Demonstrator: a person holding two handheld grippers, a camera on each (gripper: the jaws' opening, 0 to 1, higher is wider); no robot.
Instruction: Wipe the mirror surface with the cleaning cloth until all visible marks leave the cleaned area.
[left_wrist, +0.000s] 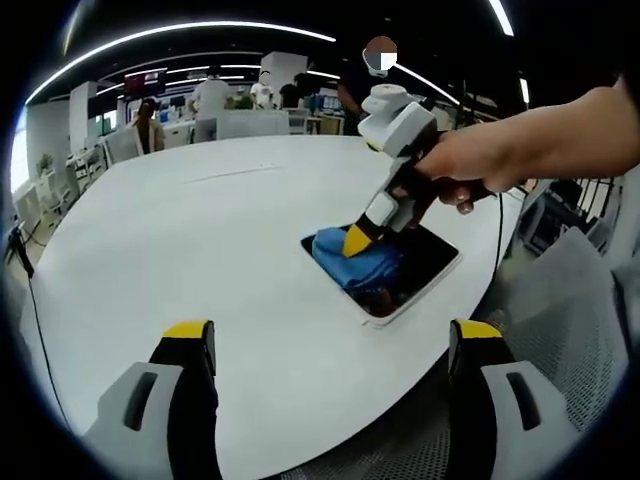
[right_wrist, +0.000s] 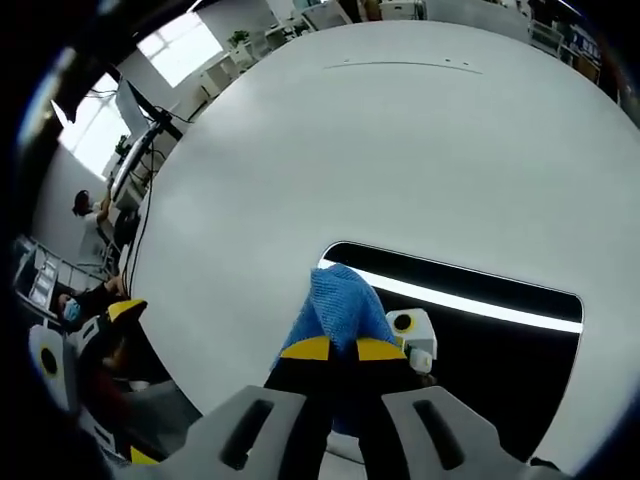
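The mirror (left_wrist: 432, 256) is a dark, white-framed rectangle lying flat near the white table's edge. A blue cleaning cloth (left_wrist: 358, 262) rests bunched on its left part. Coming in from the right, held in a person's hand (left_wrist: 500, 150), my right gripper (left_wrist: 358, 238) presses its yellow tips onto the cloth, shut on it. In the right gripper view the right gripper (right_wrist: 345, 349) is shut on the blue cloth (right_wrist: 338, 300) over the mirror (right_wrist: 500, 350), whose glass reflects a bright light strip. My left gripper (left_wrist: 330, 338) hovers open over the table's near edge, holding nothing; it appears as the left gripper (right_wrist: 112, 318) at the left.
The round white table (left_wrist: 200, 230) spreads wide behind and left of the mirror. A grey mesh chair (left_wrist: 585, 300) stands off the table's right edge. Desks and several people fill the office in the background (left_wrist: 210, 100).
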